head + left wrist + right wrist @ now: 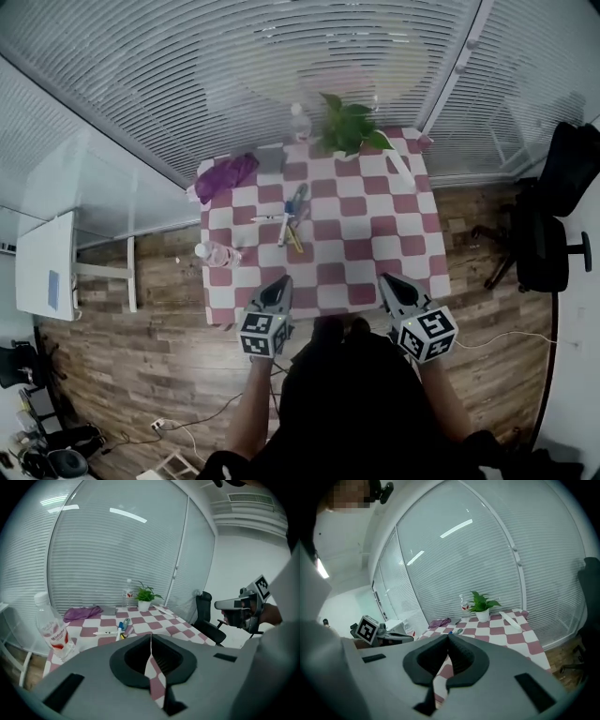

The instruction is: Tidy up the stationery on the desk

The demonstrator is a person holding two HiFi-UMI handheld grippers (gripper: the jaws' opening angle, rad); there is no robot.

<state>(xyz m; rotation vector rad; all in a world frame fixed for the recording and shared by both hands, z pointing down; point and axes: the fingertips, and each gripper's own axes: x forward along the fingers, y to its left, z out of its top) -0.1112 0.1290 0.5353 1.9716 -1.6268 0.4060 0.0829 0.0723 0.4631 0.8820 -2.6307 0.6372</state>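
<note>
Left of desk centre, the pens lie clustered, long axes mostly running away from me. I read left gripper and right gripper jaws closed, empty, well short of them.

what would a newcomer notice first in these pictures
The red-and-white checked table fills the middle of the head view, with a loose bunch of pens near its centre. A green potted plant stands at the far edge by the blinds, and a purple cloth lies at the far left corner. At the near edge, the left claw and right claw are both shut and empty.
</note>
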